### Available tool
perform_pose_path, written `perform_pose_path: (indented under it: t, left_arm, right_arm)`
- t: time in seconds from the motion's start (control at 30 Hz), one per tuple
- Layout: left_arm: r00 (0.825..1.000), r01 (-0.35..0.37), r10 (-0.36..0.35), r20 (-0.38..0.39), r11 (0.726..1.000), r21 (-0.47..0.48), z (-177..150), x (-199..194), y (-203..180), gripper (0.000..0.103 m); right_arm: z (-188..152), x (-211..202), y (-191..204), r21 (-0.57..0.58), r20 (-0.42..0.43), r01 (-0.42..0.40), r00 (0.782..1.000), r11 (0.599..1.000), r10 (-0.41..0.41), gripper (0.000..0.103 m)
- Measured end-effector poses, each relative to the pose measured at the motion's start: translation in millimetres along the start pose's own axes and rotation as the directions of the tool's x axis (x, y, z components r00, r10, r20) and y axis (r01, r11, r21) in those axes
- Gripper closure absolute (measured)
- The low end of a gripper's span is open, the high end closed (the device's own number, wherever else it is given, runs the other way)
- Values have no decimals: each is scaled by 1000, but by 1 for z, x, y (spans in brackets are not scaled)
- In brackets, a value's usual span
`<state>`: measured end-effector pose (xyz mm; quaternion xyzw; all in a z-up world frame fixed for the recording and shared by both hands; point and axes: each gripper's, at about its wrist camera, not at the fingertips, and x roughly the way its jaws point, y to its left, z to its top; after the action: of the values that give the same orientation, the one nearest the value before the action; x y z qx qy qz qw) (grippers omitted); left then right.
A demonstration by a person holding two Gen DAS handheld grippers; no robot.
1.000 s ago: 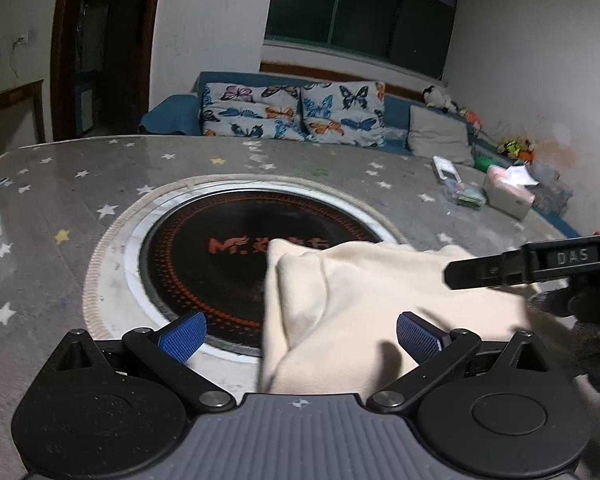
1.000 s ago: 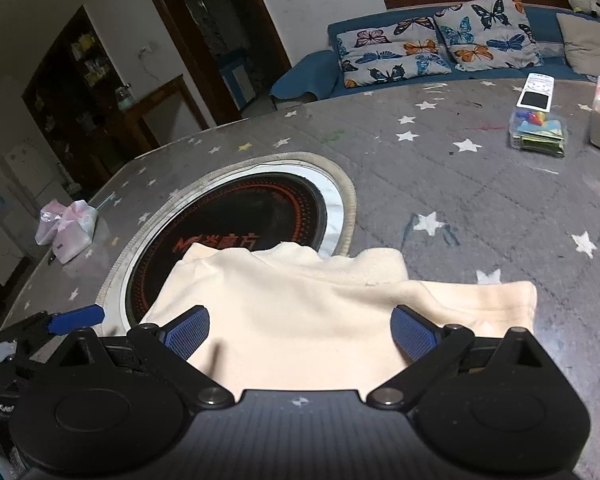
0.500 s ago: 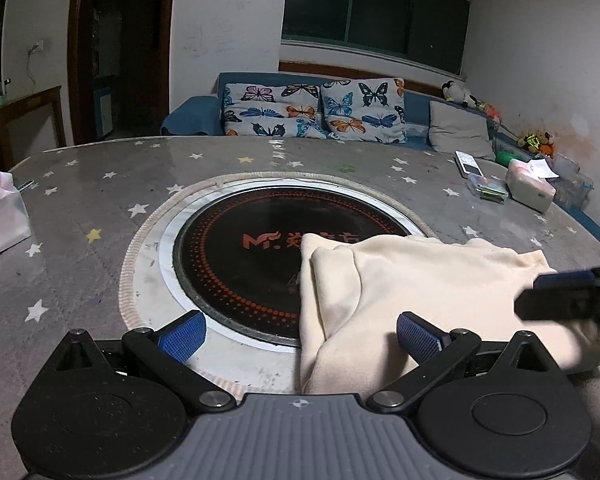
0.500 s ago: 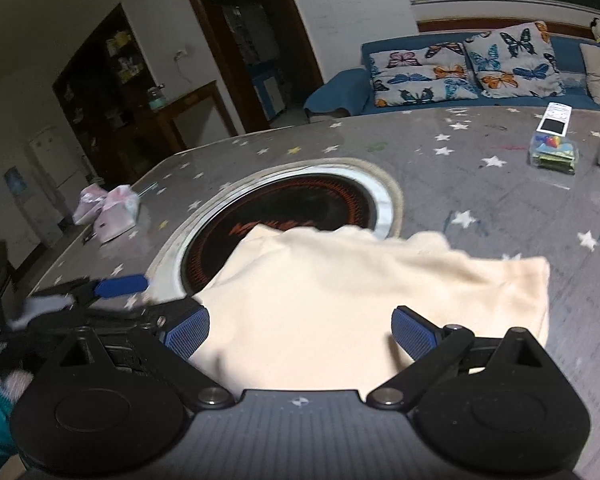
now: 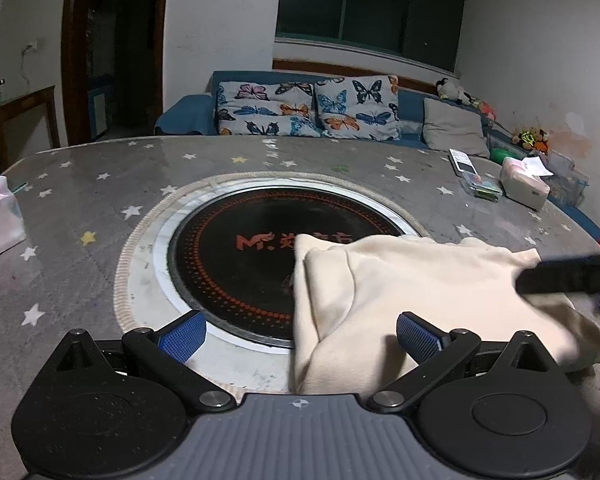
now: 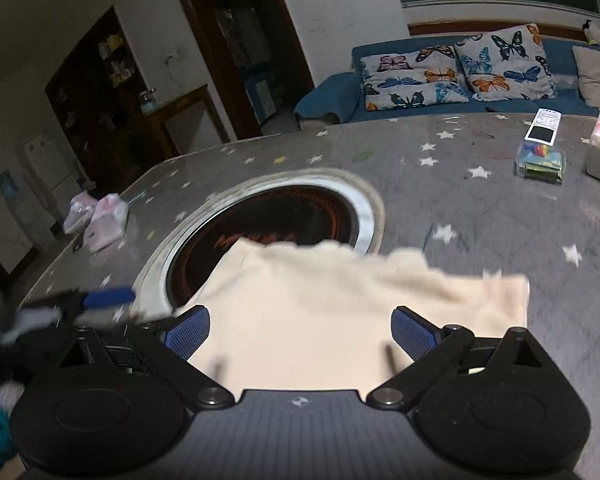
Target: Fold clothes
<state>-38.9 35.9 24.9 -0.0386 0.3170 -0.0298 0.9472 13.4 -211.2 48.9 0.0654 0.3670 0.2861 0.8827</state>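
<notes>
Two handheld grippers hang over a round table (image 5: 100, 184) covered in grey cloth with a star print. The left gripper (image 5: 300, 334) has its blue-padded fingers spread wide apart, holding nothing. The right gripper (image 6: 300, 330) is likewise spread wide, its pads empty. Between and beneath them lies a cream garment (image 5: 400, 292), folded into a rough rectangle with layered edges along its left side. Part of it rests on a black round cooktop (image 5: 240, 264) set into the middle of the table (orange lettering and rings of orange dots mark its surface), and the rest lies on the grey cloth. In the right wrist view the picture is blurred, and the garment (image 6: 340, 312) fills the space between the fingers. Toward the far right of the table sit a remote control (image 6: 543, 126), a small clear box (image 6: 540, 162) and a tissue pack (image 5: 524, 186). Behind the table stands a blue sofa (image 5: 188, 114) with butterfly cushions (image 5: 308, 108).
</notes>
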Motion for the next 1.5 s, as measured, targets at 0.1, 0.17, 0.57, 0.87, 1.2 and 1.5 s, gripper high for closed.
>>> perform_pose_path:
  t: [0.1, 0.17, 0.57, 0.87, 1.2, 1.5]
  left_arm:
    - [1000, -1, 2, -16, 1000, 11, -2, 5, -2, 1]
    - [1000, -4, 4, -26, 1000, 13, -3, 7, -1, 1]
    - [1000, -16, 16, -24, 1000, 10, 13, 11, 1, 0]
    - [997, -43, 45, -70, 999, 29, 25, 39, -7, 0]
    - [991, -79, 85, -107, 995, 61, 26, 48, -9, 0]
    - [992, -81, 92, -86, 990, 117, 55, 69, -33, 0]
  right_arm:
    - [15, 17, -10, 31, -7, -2, 1000, 1000, 2, 4]
    - [19, 29, -15, 43, -19, 11, 1000, 999, -10, 4]
    - [21, 26, -13, 0, -14, 60, 998, 998, -60, 4]
    - [-12, -8, 7, -108, -28, 108, 993, 988, -112, 4]
    - [-37, -11, 16, -195, -44, 159, 984, 968, -171, 4]
    - [-16, -12, 6, -164, -4, 175, 984, 971, -178, 4]
